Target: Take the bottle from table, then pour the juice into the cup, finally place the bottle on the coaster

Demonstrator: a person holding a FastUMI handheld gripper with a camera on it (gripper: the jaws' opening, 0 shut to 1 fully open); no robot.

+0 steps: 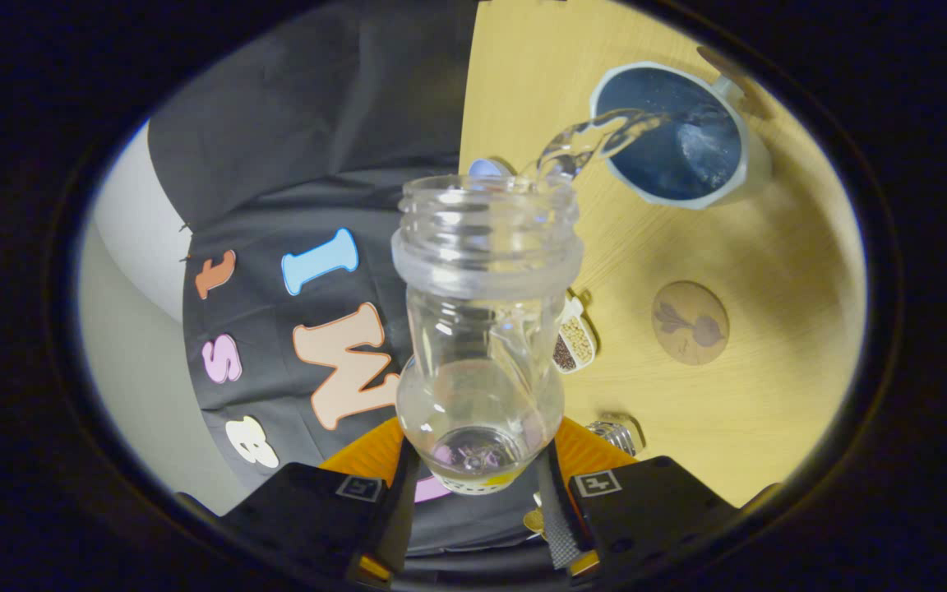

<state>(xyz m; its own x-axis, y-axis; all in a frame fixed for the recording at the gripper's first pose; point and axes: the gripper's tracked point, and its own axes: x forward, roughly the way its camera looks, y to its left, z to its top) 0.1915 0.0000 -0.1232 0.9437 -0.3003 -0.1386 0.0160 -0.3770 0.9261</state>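
My claw (480,485) is clamped on the bottle (482,329), one finger pressing each side of its rounded lower body, close to the base. I hold the bottle tipped over, its open threaded mouth pointing away from me toward the cup (675,131), and a clear stream of juice (597,136) arcs from the lip into the cup's dark inside.

The bottle looks like thin clear plastic, nearly drained, so I judge it light now and easy to dent; squeezing harder would likely buckle the wall. The smooth, curved body may slip if wetted, so the hold low on the bulge, under the narrower waist, seems the sound place to keep it.

Beyond the bottle, the cup sits toward the far part of the wooden surface (769,271). The round coaster (690,322) lies nearer me than the cup and well apart from it, bare. A small container of seeds (574,341) sits just beside the bottle's waist in the view.
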